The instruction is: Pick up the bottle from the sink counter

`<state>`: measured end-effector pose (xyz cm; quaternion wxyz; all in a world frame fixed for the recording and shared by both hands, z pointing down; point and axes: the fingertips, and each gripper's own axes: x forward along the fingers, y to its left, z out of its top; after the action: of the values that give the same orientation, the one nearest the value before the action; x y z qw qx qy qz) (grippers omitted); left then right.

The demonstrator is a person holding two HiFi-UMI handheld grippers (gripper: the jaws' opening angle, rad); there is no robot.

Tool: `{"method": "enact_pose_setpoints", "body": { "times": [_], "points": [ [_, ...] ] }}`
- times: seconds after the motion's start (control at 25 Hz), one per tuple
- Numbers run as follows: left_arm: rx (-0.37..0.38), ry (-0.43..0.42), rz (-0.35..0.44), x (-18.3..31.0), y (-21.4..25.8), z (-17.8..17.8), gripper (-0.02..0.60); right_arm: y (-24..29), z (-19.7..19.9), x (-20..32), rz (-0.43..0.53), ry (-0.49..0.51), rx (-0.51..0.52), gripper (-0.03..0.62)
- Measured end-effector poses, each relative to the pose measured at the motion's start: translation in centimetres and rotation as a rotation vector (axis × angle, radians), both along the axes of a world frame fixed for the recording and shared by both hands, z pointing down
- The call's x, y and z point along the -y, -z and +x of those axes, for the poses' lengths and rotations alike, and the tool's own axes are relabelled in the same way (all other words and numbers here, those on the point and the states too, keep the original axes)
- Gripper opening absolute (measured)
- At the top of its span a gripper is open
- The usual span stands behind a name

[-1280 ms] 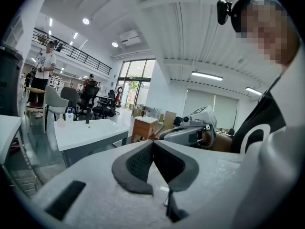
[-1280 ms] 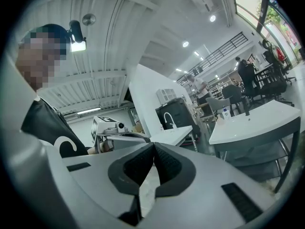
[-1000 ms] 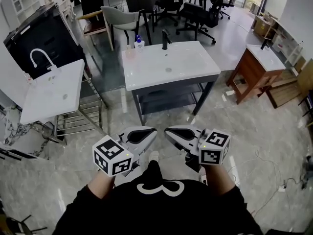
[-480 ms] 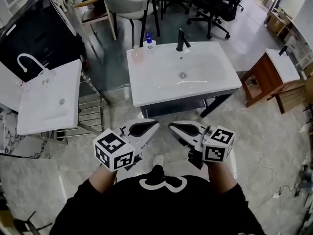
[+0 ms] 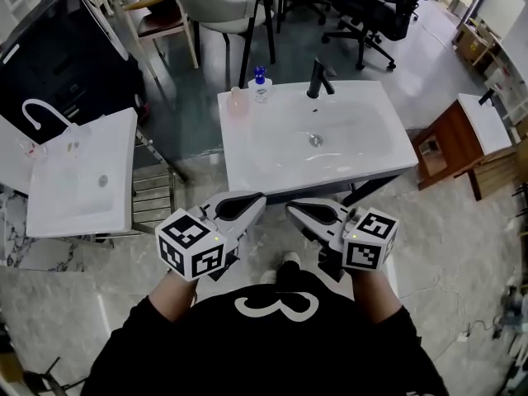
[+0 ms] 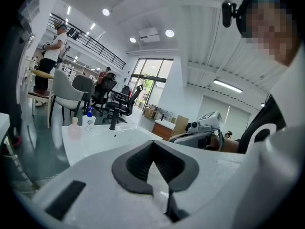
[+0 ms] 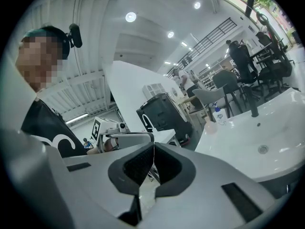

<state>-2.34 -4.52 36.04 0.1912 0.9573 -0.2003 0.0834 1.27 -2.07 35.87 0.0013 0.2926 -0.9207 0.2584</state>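
Observation:
A clear bottle with a blue pump (image 5: 261, 83) stands at the back left of the white sink counter (image 5: 363, 151), beside a pale pink bottle (image 5: 238, 101) and a black tap (image 5: 318, 78). My left gripper (image 5: 251, 202) and right gripper (image 5: 294, 213) hover side by side before the counter's front edge, both shut and empty, far short of the bottles. The left gripper view shows its jaws (image 6: 152, 144) pressed together, with the blue-pump bottle (image 6: 88, 119) far off. In the right gripper view the jaws (image 7: 153, 147) meet too, and the bottle (image 7: 218, 114) looks small.
A second white basin (image 5: 82, 172) with a chrome tap (image 5: 37, 110) stands to the left, over a metal rack (image 5: 153, 200). A wooden vanity (image 5: 462, 139) is at the right. Chairs (image 5: 219, 11) and a black panel (image 5: 66, 56) stand behind the counter.
The person has stepped toward the sink counter, which now lies closer to both grippers. Both grippers stay shut and level in front of the body.

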Motion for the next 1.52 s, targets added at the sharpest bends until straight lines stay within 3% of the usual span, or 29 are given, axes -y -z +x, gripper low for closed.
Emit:
{"method": "enact_pose_setpoints", "body": {
  "times": [0.48, 1.04, 1.52],
  "points": [
    [0.051, 0.053, 0.06, 6.2, 0.9, 0.6, 0.015, 0.6, 0.1, 8.2, 0.02, 0.096, 0.034, 0.012],
    [0.025, 0.171, -0.028, 18.5, -1.5, 1.2, 0.015, -2.4, 1.6, 19.2, -0.067, 0.166, 0.036, 0.012],
    [0.011, 0.27, -0.082, 24.8, -4.7, 0.0, 0.018, -7.3, 2.0, 23.1, -0.187, 0.185, 0.03, 0.012]
  ]
}}
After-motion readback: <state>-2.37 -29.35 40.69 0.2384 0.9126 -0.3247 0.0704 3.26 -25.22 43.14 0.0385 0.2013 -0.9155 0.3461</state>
